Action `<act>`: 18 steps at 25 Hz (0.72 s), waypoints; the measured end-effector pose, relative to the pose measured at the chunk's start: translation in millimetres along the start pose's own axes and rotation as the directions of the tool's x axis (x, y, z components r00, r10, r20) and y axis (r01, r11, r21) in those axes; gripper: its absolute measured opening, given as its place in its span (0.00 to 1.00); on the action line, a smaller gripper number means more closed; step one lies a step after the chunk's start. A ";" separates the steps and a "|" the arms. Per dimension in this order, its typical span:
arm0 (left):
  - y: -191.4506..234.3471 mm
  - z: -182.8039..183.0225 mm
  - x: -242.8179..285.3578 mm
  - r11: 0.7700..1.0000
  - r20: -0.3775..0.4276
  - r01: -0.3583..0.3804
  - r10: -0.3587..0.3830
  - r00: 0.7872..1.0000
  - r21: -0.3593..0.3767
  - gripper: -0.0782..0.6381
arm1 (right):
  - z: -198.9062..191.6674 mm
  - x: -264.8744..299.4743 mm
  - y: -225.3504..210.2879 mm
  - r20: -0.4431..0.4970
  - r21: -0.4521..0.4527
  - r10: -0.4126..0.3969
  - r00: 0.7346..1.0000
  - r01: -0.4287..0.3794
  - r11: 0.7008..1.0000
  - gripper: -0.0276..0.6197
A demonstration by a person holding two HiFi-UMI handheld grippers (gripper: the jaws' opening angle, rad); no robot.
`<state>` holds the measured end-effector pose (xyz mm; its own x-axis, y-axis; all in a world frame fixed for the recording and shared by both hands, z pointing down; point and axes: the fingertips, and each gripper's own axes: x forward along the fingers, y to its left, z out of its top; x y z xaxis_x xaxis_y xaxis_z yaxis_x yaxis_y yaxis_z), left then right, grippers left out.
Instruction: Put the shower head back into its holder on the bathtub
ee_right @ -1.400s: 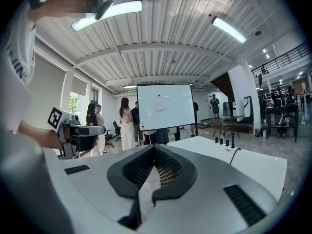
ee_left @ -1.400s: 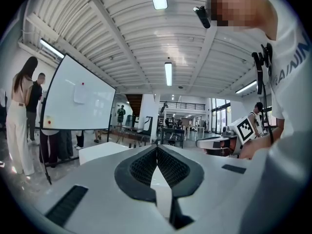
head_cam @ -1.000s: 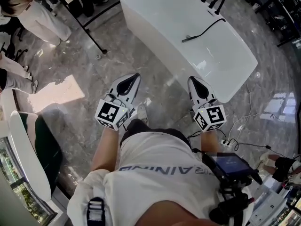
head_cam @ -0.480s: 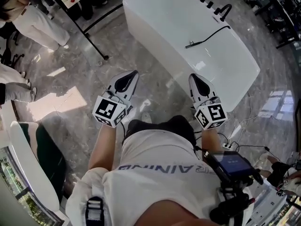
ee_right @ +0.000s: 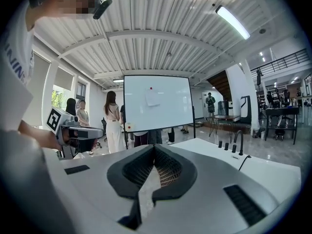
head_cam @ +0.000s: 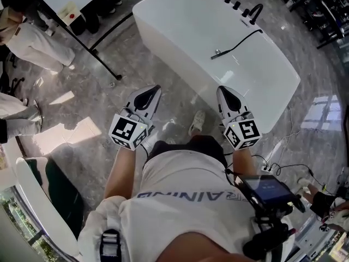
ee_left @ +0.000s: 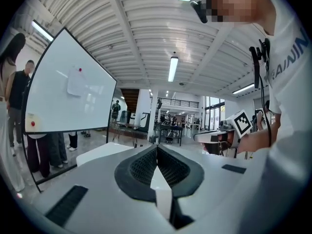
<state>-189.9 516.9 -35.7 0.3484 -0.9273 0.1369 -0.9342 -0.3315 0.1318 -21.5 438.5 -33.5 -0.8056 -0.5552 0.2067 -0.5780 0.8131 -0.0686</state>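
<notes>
Head view: white bathtub (head_cam: 180,21) stands ahead of the person, black hose (head_cam: 240,40) trails from the faucet (head_cam: 254,10) end down to the shower head (head_cam: 217,53), which lies loose in the tub; I can't pick out the holder among the small black fittings on that rim. My read is that the head is a light, rigid, slick wand and the limp hose will drag and twist it, so pinch the handle mid-length, never the hose. The 2 grippers, left gripper (head_cam: 155,89) and right gripper (head_cam: 222,90), have jaws pressed together on nothing, well short of the tub.
</notes>
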 end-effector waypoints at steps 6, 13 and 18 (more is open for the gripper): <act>8.8 11.2 51.8 1.000 -0.002 0.006 -0.006 1.000 0.015 0.13 | 8.2 23.6 -47.2 0.016 0.011 -0.007 1.000 0.007 1.000 0.06; 11.6 26.2 142.5 1.000 -0.018 0.002 -0.002 1.000 0.010 0.13 | 19.2 53.6 -133.0 0.018 0.029 0.006 1.000 -0.006 1.000 0.06; 9.4 36.7 214.5 1.000 -0.029 0.007 -0.007 1.000 0.022 0.13 | 27.9 67.4 -205.1 0.032 0.038 -0.007 0.999 0.006 0.999 0.06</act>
<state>-126.8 308.5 -41.1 0.3565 -0.9198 0.1642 -0.9331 -0.3418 0.1114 39.2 229.5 -32.7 -0.8051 -0.5667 0.1754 -0.5875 0.8025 -0.1042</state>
